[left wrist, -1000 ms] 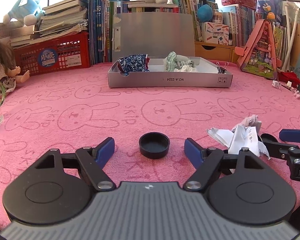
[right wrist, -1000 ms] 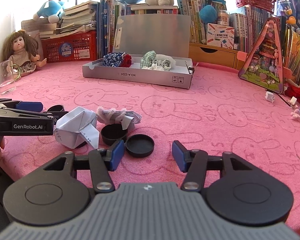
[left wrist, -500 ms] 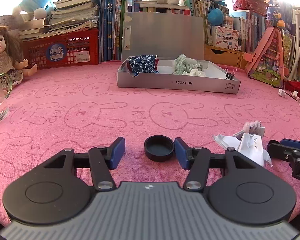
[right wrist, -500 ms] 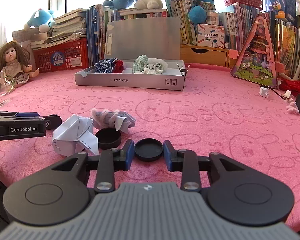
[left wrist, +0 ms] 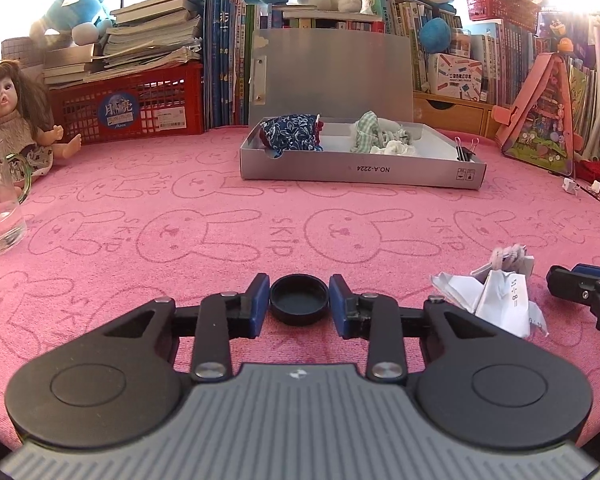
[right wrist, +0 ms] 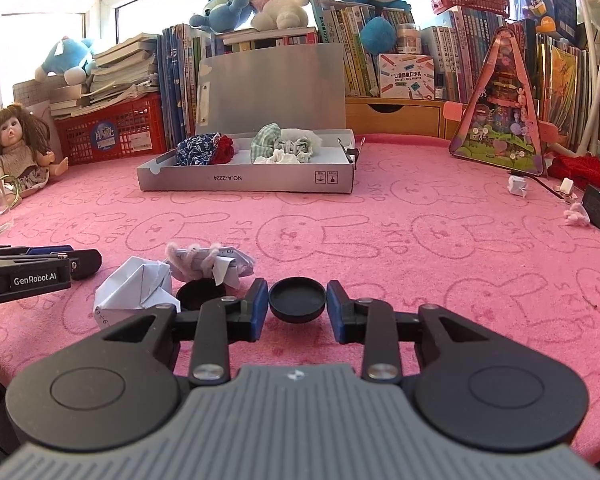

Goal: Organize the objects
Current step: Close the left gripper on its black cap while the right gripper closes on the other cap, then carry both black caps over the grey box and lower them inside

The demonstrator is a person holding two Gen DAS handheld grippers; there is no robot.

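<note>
My left gripper [left wrist: 299, 300] is shut on a small black round cap [left wrist: 299, 298], open side up, on the pink cloth. My right gripper [right wrist: 297, 300] is shut on a second black cap [right wrist: 297, 298]. In the right wrist view the left gripper [right wrist: 80, 260] lies at the left, and its black cap [right wrist: 200, 296] shows behind my left finger. Crumpled white paper [right wrist: 136, 286] and a pink fuzzy piece [right wrist: 198, 258] lie between the two grippers; the paper also shows in the left wrist view [left wrist: 496, 296]. The right gripper's fingertips [left wrist: 580, 282] show at the right edge there.
An open grey box [left wrist: 360, 168] holding cloth pieces stands at the back centre. A glass cup [left wrist: 0, 208] and a doll [left wrist: 16, 120] are at the left. A red crate [left wrist: 132, 108], books and plush toys line the back. A pink triangular toy [right wrist: 504, 108] stands at the right.
Both grippers have closed from wide open onto their black caps. Both have moved slightly forward toward the caps.
</note>
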